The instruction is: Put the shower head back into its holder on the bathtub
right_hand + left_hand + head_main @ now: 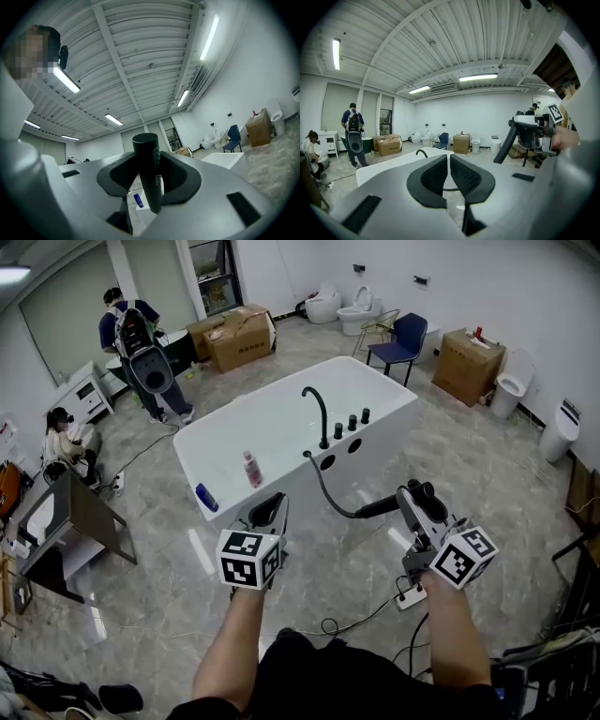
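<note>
The right tool [411, 499] is clamped on the handle of the black shower head [378, 509], which stands upright between its jaws in the right gripper view [147, 164]. The head is held over the floor [375, 568], just off the near side of the white bathtub [281, 395]. Its black hose [323, 486] curves up to the tub rim near the black faucet [317, 405]. The left tool [270, 508] hovers beside it with its jaws almost together and nothing between them [449, 174]. A pink bottle [251, 469] and a blue bottle [206, 497] sit on the near rim.
</note>
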The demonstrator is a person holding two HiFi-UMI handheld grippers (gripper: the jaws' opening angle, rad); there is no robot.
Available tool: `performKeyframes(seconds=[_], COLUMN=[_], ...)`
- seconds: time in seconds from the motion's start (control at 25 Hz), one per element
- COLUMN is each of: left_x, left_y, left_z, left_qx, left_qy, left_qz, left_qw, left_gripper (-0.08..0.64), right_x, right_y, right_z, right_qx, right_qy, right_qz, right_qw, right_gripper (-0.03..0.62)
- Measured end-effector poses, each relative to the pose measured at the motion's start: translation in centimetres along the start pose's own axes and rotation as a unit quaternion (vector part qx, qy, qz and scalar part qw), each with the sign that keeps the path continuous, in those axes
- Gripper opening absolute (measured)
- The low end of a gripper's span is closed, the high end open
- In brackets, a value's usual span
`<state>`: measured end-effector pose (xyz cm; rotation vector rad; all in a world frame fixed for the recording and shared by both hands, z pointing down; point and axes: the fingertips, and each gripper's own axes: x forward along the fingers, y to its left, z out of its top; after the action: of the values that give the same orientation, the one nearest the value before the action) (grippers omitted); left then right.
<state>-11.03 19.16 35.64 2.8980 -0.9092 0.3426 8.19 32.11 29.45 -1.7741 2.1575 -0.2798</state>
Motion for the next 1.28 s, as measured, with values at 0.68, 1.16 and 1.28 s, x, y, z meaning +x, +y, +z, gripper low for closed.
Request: performKeyframes(seconds=[0.68, 1.16, 1.28], left_x=[5.2, 14.6, 16.3], left_y=[1.9, 8.6, 10.4], left_z=[0.1, 0.7, 0.5], left_qx=[0.002, 0.002, -0.006], left_qy=[-0.005, 0.0, 0.007], left_qz=[-0.015, -0.04, -0.046], left_qw=[0.9999, 0.9992, 0.9989], left_gripper=[0.032, 0.032, 0.032], right_x=[3.1, 14.2, 16.8], right_y=[-3.1, -6.8, -7.1], right_z=[0.0, -0.1, -0.4], right_qx=[-0.004, -0.011, -0.011], right_qy=[0.007, 0.036, 0.044], right_qz=[-0.019, -0.028, -0.027], right_qw=[1.0, 0.999, 0.999], right_gripper=[0.15, 0.149, 0.149])
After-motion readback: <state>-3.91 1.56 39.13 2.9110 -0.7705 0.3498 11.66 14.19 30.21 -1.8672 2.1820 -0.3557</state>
